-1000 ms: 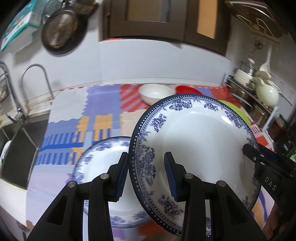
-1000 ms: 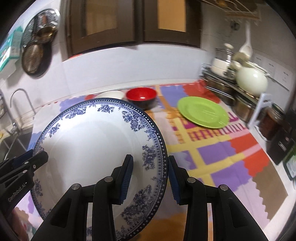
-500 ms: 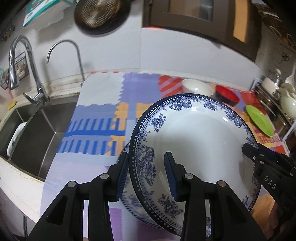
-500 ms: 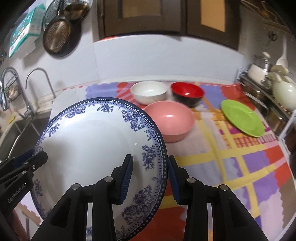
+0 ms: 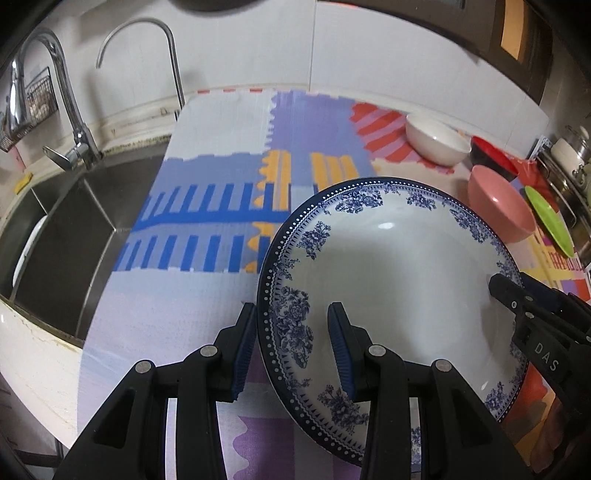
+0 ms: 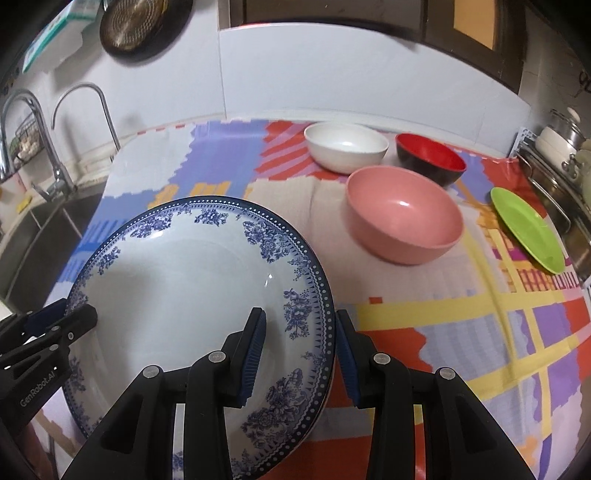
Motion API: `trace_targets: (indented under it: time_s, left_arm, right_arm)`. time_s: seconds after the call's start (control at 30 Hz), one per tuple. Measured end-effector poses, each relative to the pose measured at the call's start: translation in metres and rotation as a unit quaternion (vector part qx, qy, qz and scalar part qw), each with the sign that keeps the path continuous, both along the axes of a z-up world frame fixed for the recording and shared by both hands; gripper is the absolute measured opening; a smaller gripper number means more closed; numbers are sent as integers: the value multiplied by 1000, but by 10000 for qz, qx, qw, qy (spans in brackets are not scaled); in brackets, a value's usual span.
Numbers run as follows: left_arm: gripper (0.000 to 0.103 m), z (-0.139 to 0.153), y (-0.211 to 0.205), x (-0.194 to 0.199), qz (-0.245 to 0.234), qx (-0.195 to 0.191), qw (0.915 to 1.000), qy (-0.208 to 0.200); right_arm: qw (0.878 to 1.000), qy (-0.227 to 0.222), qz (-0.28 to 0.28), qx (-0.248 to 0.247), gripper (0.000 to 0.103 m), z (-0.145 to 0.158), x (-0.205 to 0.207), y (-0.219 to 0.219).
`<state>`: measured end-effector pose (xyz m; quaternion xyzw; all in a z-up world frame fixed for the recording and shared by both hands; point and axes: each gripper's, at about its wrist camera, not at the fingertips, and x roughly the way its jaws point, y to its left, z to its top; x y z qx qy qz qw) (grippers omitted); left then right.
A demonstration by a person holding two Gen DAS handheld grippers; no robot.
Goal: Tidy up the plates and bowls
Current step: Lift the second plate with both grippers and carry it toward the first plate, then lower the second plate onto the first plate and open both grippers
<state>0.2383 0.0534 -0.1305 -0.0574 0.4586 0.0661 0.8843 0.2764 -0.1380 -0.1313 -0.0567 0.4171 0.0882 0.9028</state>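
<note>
plate (image 6: 184,295) left of bowls (image 6: 402,218), on mat (image 6: 443,314)

A steel sink (image 5: 70,236) lies at nine o'clock, with two curved chrome taps (image 5: 59,96) behind it at ten. The patchwork mat (image 6: 461,317) covers the counter, a dark frying pan (image 6: 136,26) hangs at eleven o'clock, and steel pots (image 6: 565,129) sit at three.

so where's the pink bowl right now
In the right wrist view the pink bowl sits on the patterned mat right of centre, just in front of the white bowl and red bowl, with the green plate to its right.
</note>
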Motion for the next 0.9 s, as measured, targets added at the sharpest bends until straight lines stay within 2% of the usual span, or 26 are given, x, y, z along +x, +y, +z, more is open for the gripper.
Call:
trace_targets:
  time_s: [0.47, 0.9]
  left_arm:
    - [39, -19, -3, 8, -197, -61, 9994, 288]
    - [40, -25, -7, 12, -382, 175, 9983, 405]
  right_arm:
    - [9991, 350, -193, -101, 38, -27, 7, -2]
    - [9986, 250, -75, -464, 40, -31, 4, 5]
